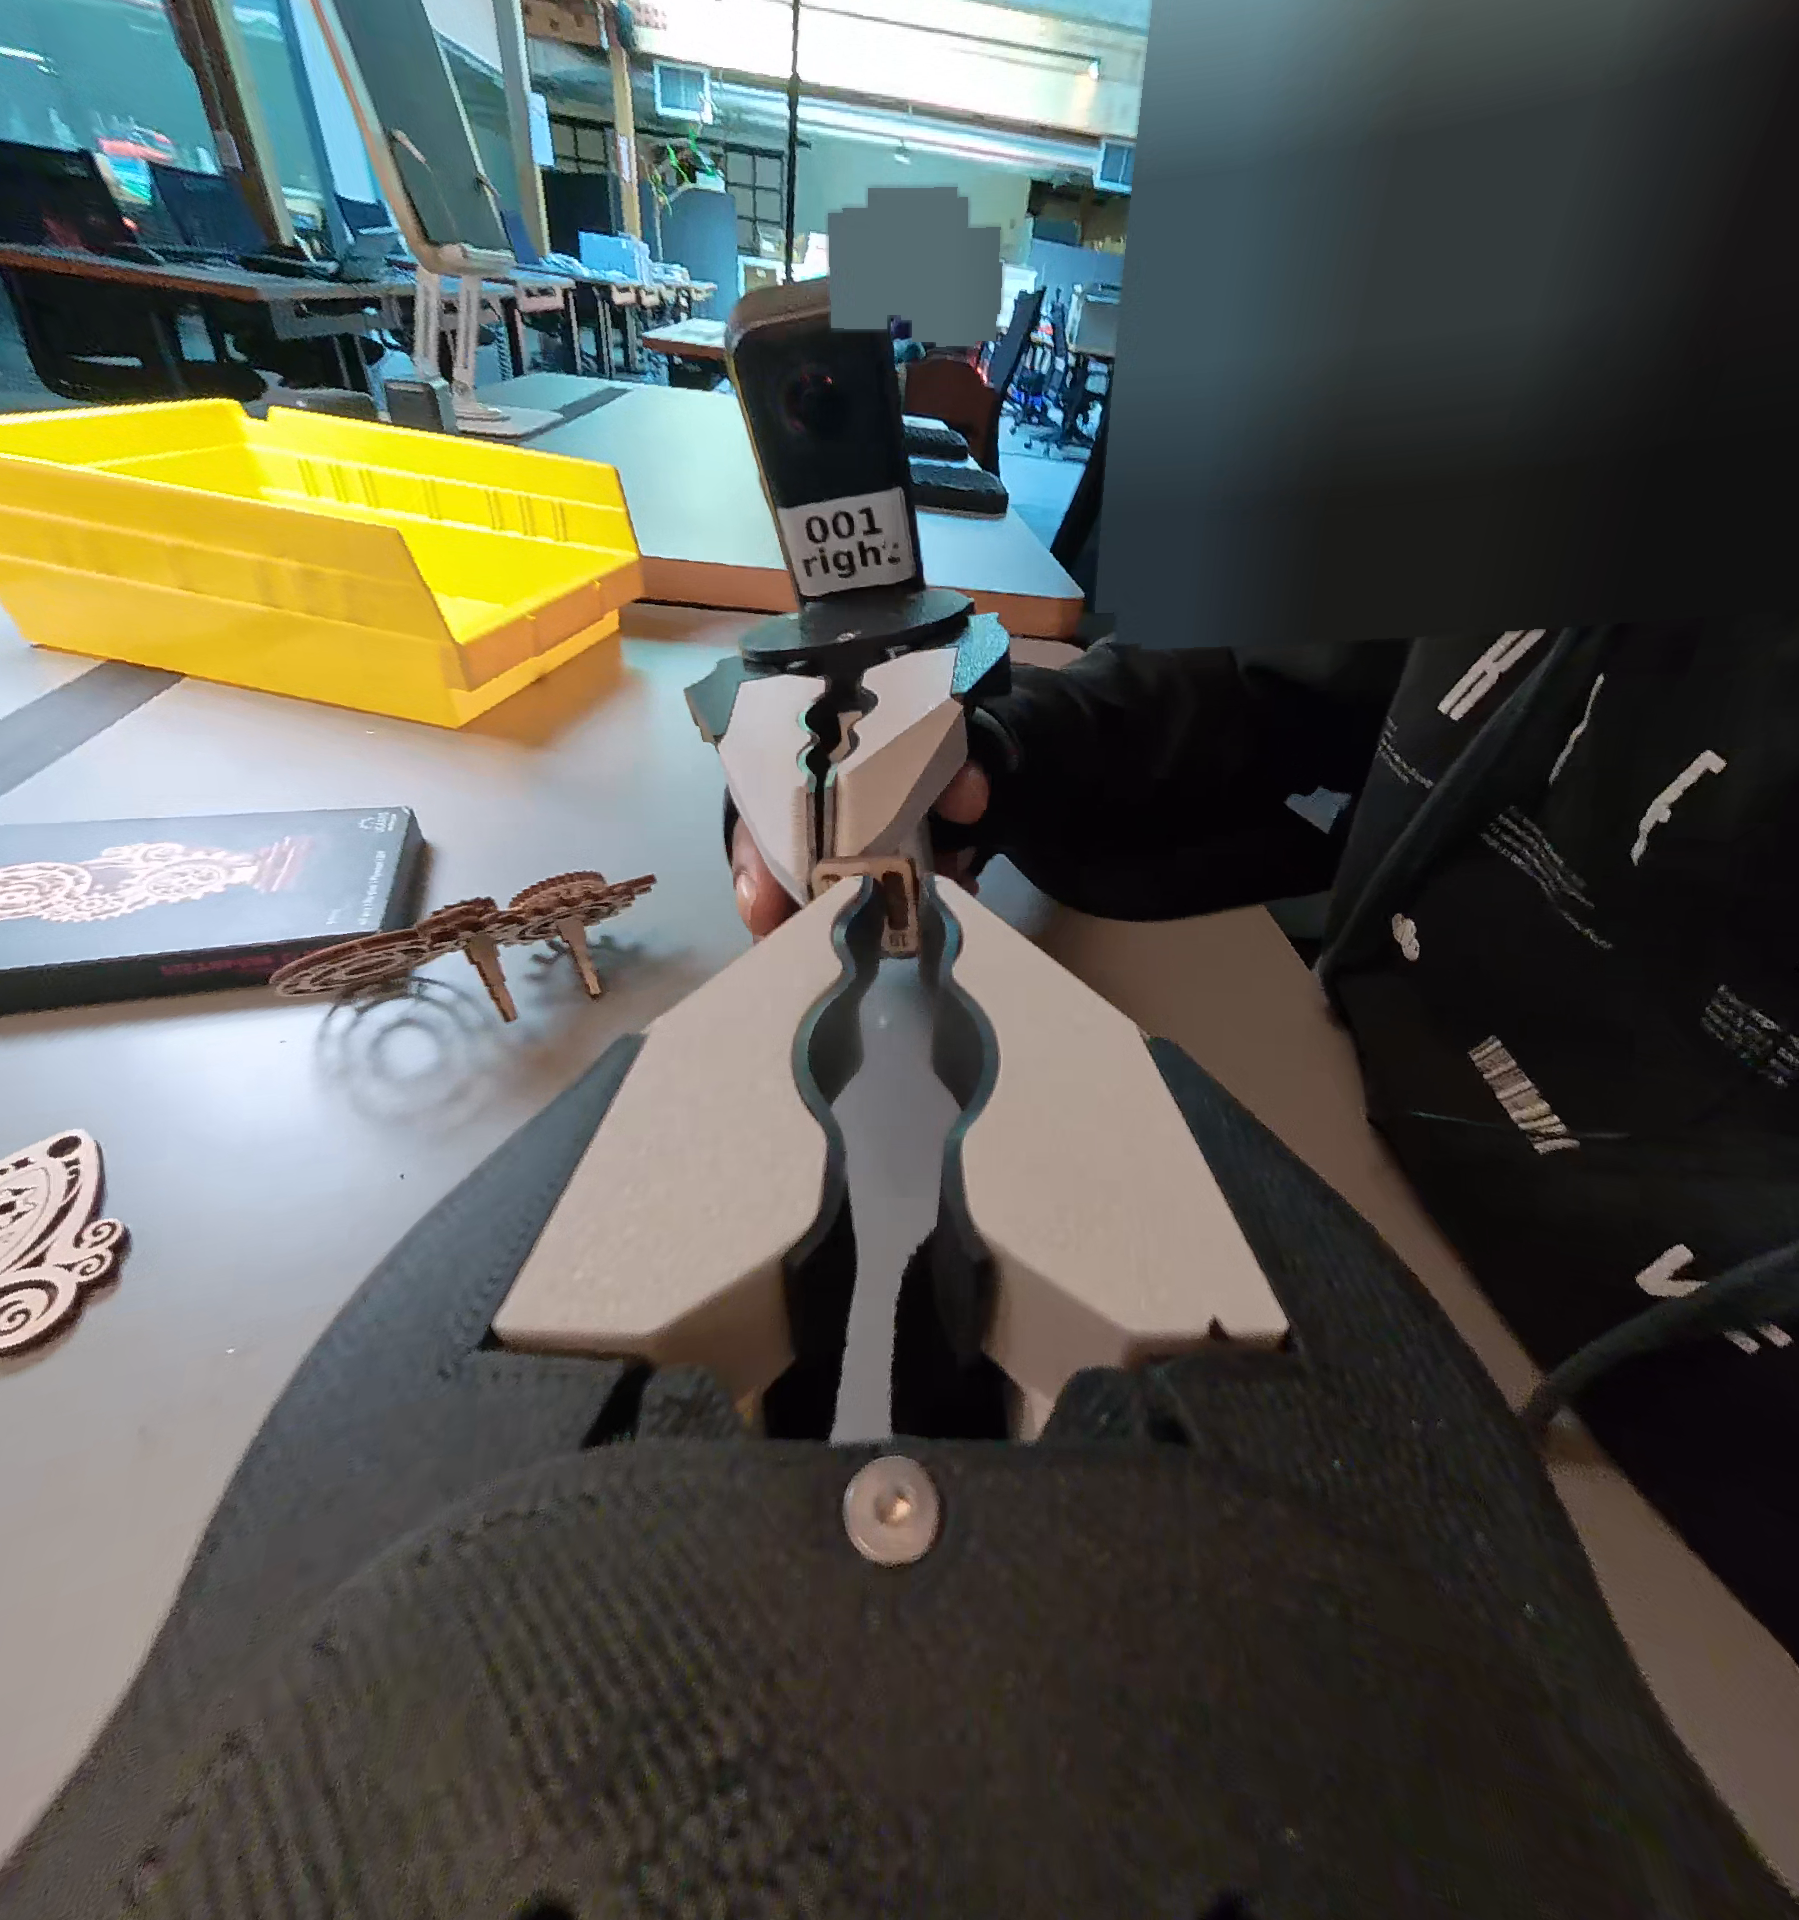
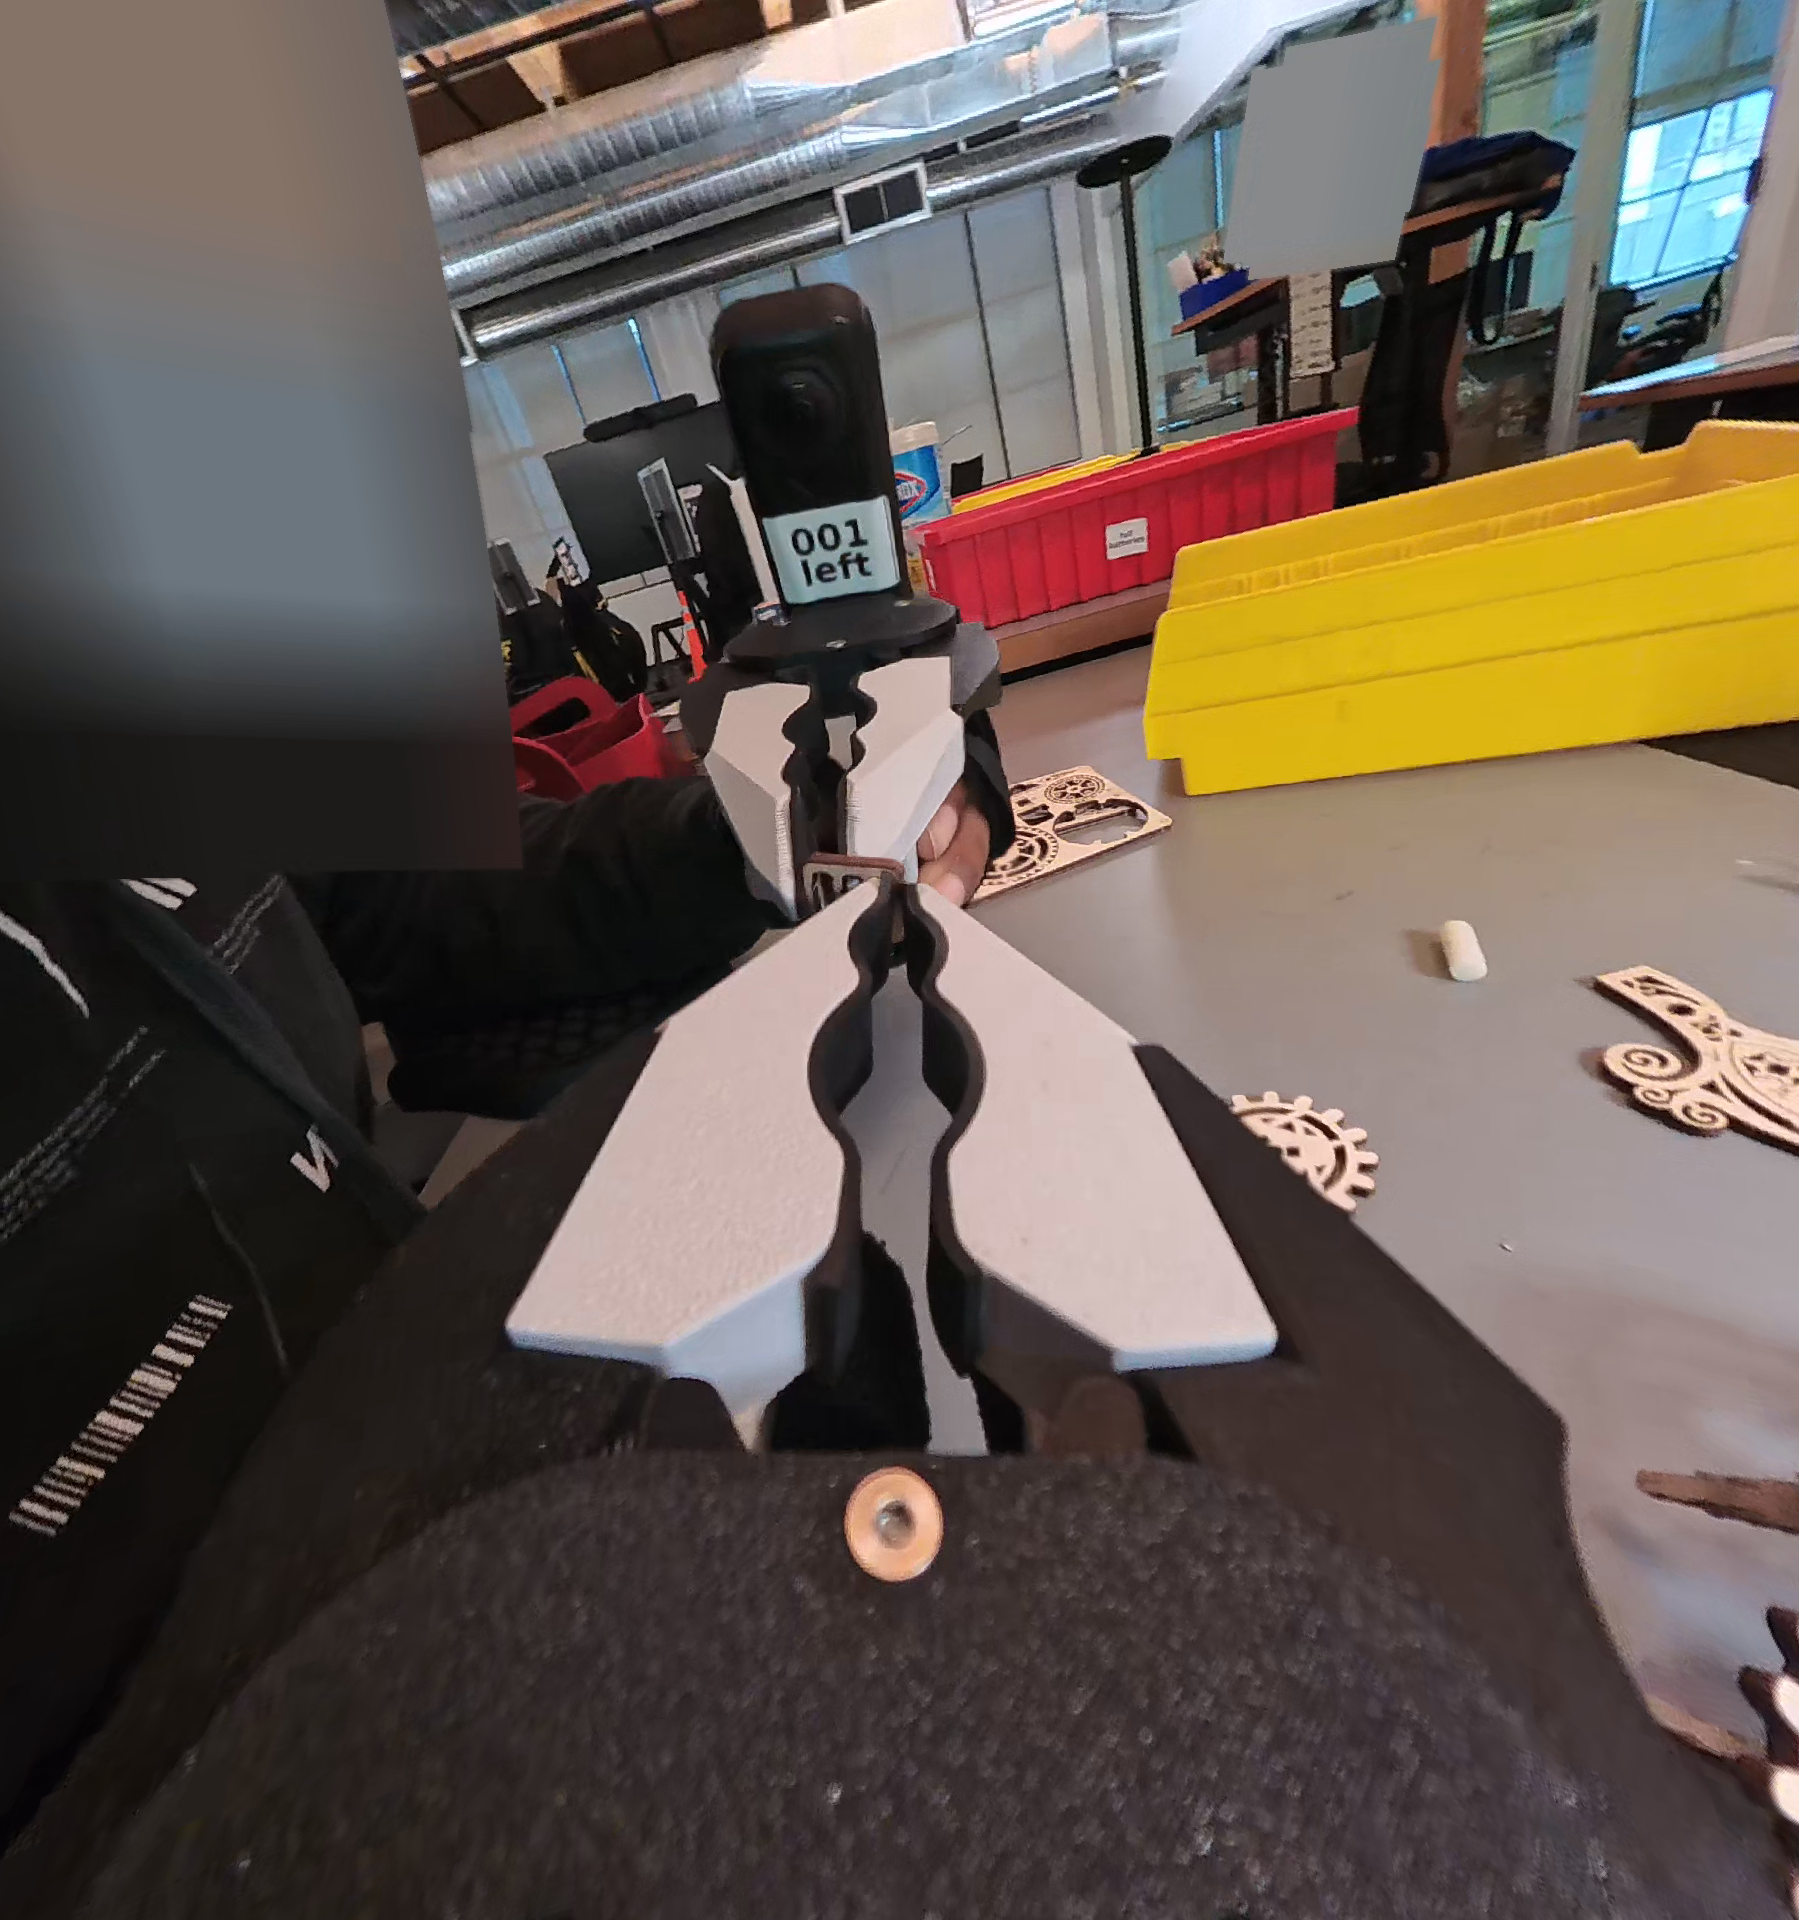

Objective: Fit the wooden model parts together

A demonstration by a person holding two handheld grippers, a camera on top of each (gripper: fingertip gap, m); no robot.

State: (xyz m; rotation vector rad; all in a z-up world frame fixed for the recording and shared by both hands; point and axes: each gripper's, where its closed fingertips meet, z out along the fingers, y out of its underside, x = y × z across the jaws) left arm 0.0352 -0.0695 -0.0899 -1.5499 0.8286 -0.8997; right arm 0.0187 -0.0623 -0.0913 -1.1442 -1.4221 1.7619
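Meanwhile, the left gripper (image 1: pixel 879 896) and the right gripper (image 2: pixel 887 891) meet tip to tip; both clench one small wooden part (image 1: pixel 864 875).

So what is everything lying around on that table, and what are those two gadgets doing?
small wooden parts: two, tan, pinched tip to tip between the gadgets
geared wooden assembly: one, brown, standing on the table
ornate scrollwork pieces: one, pale, flat on table
loose gear: one, pale
cut-out sheet: one, tan
box: one, black
bins: stacked, yellow; one red bin behind
white peg: one
left gripper: grey fingers, shut
right gripper: grey fingers, shut
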